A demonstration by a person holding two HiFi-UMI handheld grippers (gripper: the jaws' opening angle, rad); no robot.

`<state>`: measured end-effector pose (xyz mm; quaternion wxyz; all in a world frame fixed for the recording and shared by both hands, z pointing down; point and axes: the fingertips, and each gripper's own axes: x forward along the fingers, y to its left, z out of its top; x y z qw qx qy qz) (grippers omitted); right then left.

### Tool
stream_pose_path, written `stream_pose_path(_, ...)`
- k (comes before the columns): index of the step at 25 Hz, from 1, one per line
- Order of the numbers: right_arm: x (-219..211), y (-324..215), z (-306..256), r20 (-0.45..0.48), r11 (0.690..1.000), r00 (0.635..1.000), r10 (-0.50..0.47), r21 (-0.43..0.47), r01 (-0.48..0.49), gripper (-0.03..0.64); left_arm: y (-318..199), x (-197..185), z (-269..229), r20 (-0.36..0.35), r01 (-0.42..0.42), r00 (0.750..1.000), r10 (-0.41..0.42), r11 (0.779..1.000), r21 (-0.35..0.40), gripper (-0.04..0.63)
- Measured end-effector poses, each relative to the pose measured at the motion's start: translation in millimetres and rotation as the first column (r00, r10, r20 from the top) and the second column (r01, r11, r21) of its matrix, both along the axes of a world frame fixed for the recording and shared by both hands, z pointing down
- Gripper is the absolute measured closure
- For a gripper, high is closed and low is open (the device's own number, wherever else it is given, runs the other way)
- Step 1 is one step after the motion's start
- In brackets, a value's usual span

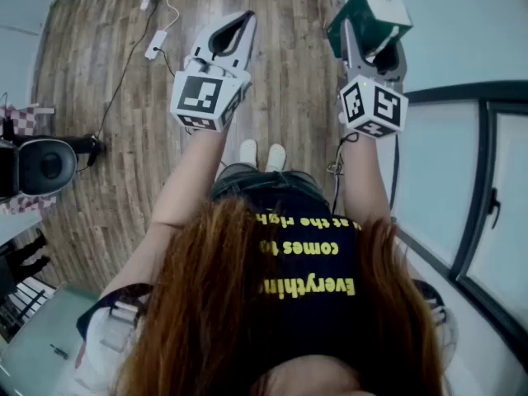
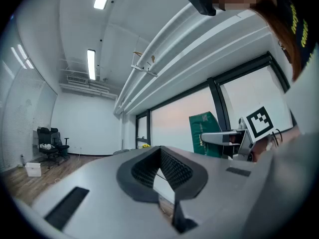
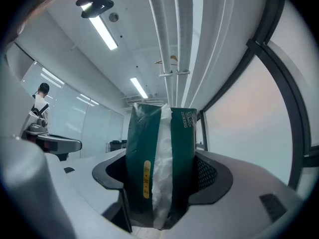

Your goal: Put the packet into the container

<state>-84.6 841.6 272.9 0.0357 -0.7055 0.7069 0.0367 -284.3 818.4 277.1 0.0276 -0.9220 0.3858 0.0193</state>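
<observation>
A dark green packet [image 1: 369, 12] with white tissue showing through its middle [image 3: 160, 173] stands upright between the jaws of my right gripper [image 1: 373, 38], which is shut on it. The right gripper view shows the black pads pressing on both sides of the packet [image 3: 182, 148]. My left gripper [image 1: 246, 19] is held up beside it, shut, with its tips touching and nothing between them. In the left gripper view the packet [image 2: 205, 133] appears off to the right. Both grippers are raised in front of the person. No container is in view.
Below lies a wooden floor [image 1: 289, 81] with a white power strip and cables [image 1: 155, 44]. A black device on a stand [image 1: 45, 167] is at the left. A dark-framed glass wall [image 1: 478, 180] runs along the right. An office chair [image 2: 50, 138] stands far off.
</observation>
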Motion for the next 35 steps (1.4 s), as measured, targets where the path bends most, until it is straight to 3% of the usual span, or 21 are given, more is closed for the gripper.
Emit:
stream_pose_path(14,16.3,-6.0,-1.0,-0.008,1.000,1.000,-0.029,-0.010,0.029,0.273,-7.2,35.7,-3.0,0.008,-0.008,1.000,0.008,1.000,-0.012,0.595)
stream_pose_path(25,24.7,-21.7,0.1,-0.024,0.996,0.996,-0.090,-0.005,0.090,0.274,-24.0,67.3,-4.9,0.010,0.008,1.000,-0.008,0.999,0.040,0.595)
stream_pose_path(35,20.9,-89.7,8.0,-0.014,0.997,0.997,-0.076,-0.008,0.076,0.273,-98.6,65.0,10.0,0.000,0.006,1.000,-0.006,1.000,0.018,0.595)
